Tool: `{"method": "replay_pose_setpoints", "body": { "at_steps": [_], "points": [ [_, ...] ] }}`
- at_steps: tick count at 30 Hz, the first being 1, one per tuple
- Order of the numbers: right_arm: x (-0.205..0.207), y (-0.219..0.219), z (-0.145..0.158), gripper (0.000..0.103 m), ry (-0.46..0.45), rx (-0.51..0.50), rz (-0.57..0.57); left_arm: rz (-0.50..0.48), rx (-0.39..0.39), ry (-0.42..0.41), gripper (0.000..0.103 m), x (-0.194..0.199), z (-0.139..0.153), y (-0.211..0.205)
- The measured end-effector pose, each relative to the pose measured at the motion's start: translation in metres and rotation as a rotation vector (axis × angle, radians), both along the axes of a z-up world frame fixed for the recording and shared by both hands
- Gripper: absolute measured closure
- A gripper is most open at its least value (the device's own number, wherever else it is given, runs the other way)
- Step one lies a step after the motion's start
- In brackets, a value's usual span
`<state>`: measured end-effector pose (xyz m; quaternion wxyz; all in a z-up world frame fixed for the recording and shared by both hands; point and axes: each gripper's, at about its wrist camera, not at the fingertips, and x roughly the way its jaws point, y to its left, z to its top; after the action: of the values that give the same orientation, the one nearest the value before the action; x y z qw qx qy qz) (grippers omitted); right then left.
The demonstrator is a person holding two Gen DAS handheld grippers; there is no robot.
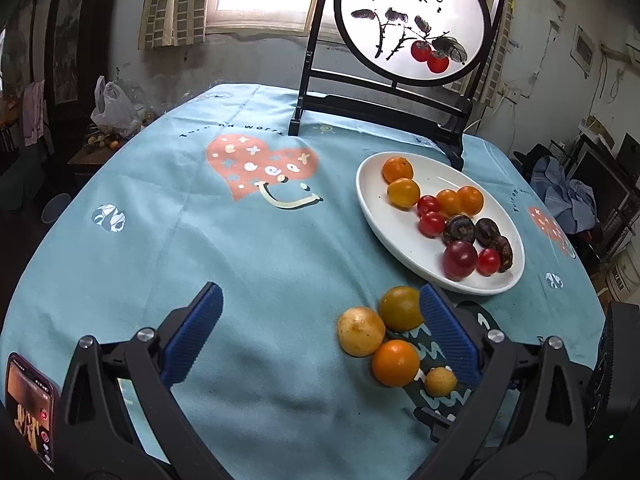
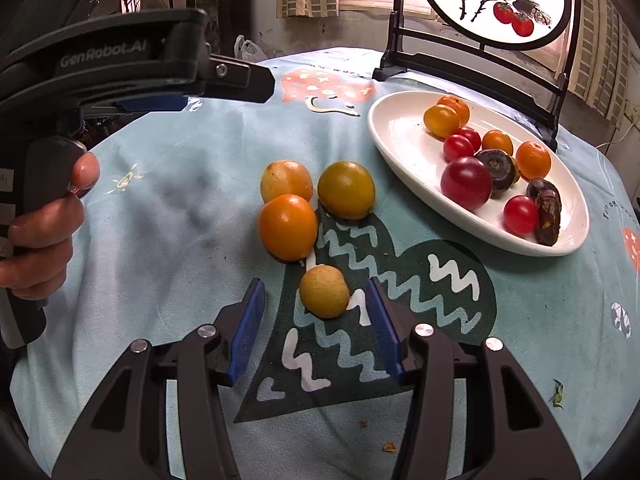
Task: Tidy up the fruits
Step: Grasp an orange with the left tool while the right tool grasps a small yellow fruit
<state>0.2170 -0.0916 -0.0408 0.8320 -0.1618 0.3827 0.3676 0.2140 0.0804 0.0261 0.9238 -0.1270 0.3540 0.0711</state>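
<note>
Four loose fruits lie on the blue tablecloth: a pale yellow one (image 1: 360, 331), a greenish-orange one (image 1: 401, 308), a bright orange one (image 1: 396, 363) and a small yellow one (image 1: 440, 381). My left gripper (image 1: 320, 294) is open wide, and the cluster sits just inside its right finger without touching a pad. My right gripper (image 2: 315, 285) is open around the small yellow fruit (image 2: 324, 291), with a gap on each side. The white oval plate (image 1: 384, 216) (image 2: 400, 136) holds several orange fruits, red tomatoes and dark brown pieces.
A round painted screen on a black stand (image 1: 412, 20) rises behind the plate. A phone (image 1: 30, 408) is at the lower left. A person's hand (image 2: 44, 224) grips the left tool's handle. Crumbs (image 2: 556, 394) lie near the table's right edge.
</note>
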Motion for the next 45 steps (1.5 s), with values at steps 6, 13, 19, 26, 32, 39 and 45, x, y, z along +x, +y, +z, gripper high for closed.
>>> {"method": "replay_pose_setpoints", "body": {
  "at_steps": [6,13,19,26,32,39,45],
  "points": [
    [0.004,0.000,-0.001,0.059,0.006,-0.003,-0.014,-0.001,0.015,0.009,0.003,0.001,-0.001,-0.003],
    [0.005,0.002,-0.004,0.065,0.013,-0.016,-0.011,0.006,0.019,0.016,0.003,0.001,-0.003,-0.002],
    [0.016,-0.010,-0.002,0.077,0.048,0.035,-0.061,0.003,0.018,0.020,0.003,0.001,-0.003,-0.002],
    [0.040,-0.047,0.011,0.077,0.073,0.156,-0.255,-0.127,-0.029,0.069,0.008,-0.006,-0.011,-0.020],
    [0.051,-0.064,0.009,0.077,0.105,0.186,-0.334,-0.239,-0.035,0.153,0.033,-0.008,-0.028,-0.046],
    [0.047,-0.061,0.009,0.077,0.092,0.178,-0.321,-0.225,0.008,0.223,0.052,0.000,-0.046,-0.056],
    [0.047,-0.063,0.012,0.077,0.087,0.184,-0.331,-0.201,-0.041,0.249,0.057,0.011,-0.054,-0.052]
  ]
}}
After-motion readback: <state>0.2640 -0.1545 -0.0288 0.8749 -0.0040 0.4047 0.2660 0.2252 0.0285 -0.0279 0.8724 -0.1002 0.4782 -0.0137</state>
